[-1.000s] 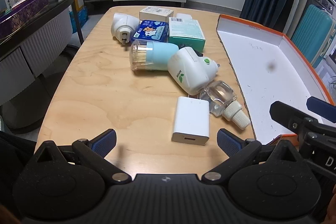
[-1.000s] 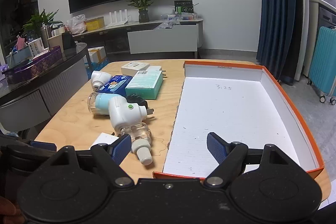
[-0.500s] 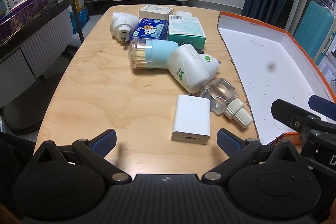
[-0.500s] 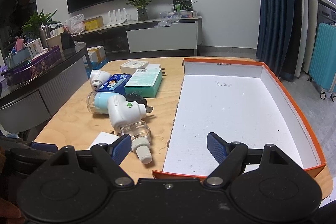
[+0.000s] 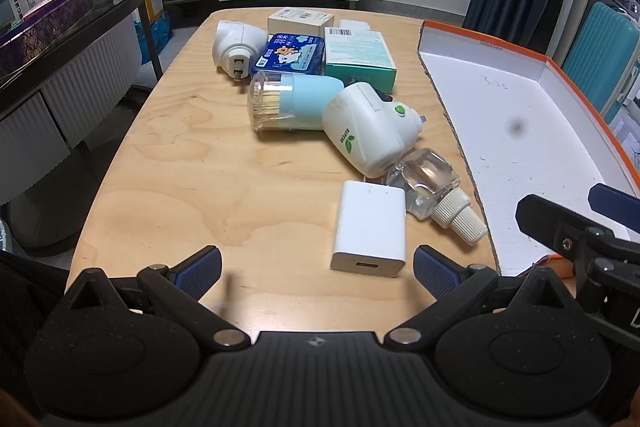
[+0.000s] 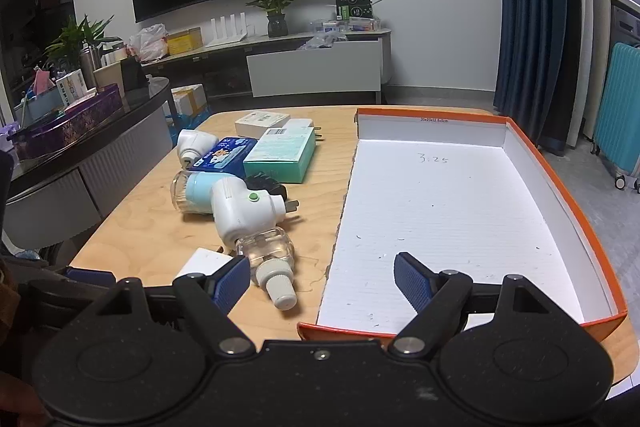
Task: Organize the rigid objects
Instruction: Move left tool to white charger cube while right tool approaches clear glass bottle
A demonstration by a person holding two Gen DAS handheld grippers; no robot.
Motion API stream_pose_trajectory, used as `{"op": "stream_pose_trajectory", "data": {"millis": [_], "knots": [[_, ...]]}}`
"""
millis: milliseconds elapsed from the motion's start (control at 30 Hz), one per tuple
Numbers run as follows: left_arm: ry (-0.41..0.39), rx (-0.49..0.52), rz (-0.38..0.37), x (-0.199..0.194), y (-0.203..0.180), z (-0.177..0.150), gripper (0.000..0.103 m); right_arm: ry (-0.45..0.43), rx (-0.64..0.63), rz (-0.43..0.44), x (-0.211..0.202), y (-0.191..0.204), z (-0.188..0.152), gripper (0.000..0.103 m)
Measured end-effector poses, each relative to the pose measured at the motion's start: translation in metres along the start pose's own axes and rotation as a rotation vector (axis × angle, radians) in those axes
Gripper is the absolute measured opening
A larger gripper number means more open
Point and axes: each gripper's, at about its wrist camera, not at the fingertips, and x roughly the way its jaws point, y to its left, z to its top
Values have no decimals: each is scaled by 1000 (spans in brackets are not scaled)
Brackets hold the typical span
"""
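A white USB charger [image 5: 370, 230] lies nearest my left gripper [image 5: 317, 273], which hangs open just short of it. Behind it a white plug-in vaporizer [image 5: 366, 129] with a clear bottle [image 5: 430, 183] lies on its side. Further back are a toothpick jar [image 5: 288, 101], a blue tin [image 5: 291, 54], a teal box [image 5: 358, 54], a second white plug [image 5: 236, 45] and a white box [image 5: 300, 21]. My right gripper [image 6: 322, 279] is open over the near edge of the orange-rimmed white tray [image 6: 560, 195], which holds nothing. The vaporizer [image 6: 244, 207] lies to its left.
The wooden table [image 5: 180, 163] has bare surface on its left half. A dark counter [image 5: 60, 27] with a purple box stands to the left. A teal suitcase [image 6: 618, 115] and blue curtains [image 6: 532, 7] are on the right, a TV shelf [image 6: 312, 43] behind.
Both views have shifted slightly, the objects sliding a little lower in the left wrist view. Nothing on the table has moved and both grippers stay open.
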Motion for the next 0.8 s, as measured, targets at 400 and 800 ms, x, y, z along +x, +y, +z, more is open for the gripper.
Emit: {"op": "stream_pose_trajectory", "data": {"millis": [400, 800], "knots": [[2, -1, 4, 2, 1, 0, 103, 6, -3, 5, 1, 1, -1, 93], [3, -3, 2, 6, 1, 1, 103, 15, -8, 11, 5, 3, -3, 93]]}}
